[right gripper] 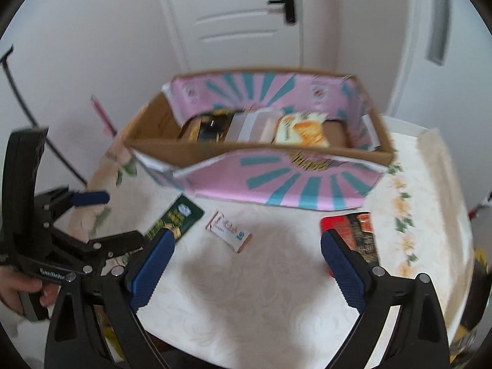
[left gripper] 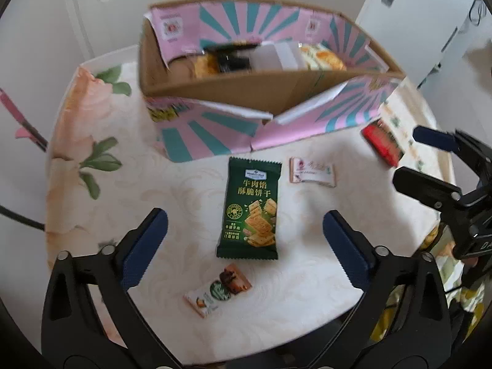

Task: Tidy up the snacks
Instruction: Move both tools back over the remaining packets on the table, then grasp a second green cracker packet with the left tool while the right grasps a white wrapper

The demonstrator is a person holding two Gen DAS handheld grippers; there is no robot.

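Observation:
A green cracker packet (left gripper: 249, 209) lies flat on the table between my left gripper's (left gripper: 245, 246) open, empty fingers. A small snack bar (left gripper: 217, 289) lies just in front of it, and a small white and pink packet (left gripper: 311, 172) lies to its right. A red packet (left gripper: 384, 143) lies further right. The open cardboard box (left gripper: 246, 87) with pink and teal flaps holds several snacks. My right gripper (right gripper: 246, 267) is open and empty above the table; the red packet (right gripper: 359, 233) is by its right finger, the white packet (right gripper: 230, 230) and green packet (right gripper: 178, 218) lie ahead left.
The table (right gripper: 261, 301) has a cream floral cloth and ends close behind both grippers. A white door (right gripper: 240, 15) and walls stand behind the box. My right gripper shows at the right edge of the left wrist view (left gripper: 430, 166), and my left gripper at the left of the right wrist view (right gripper: 101, 218).

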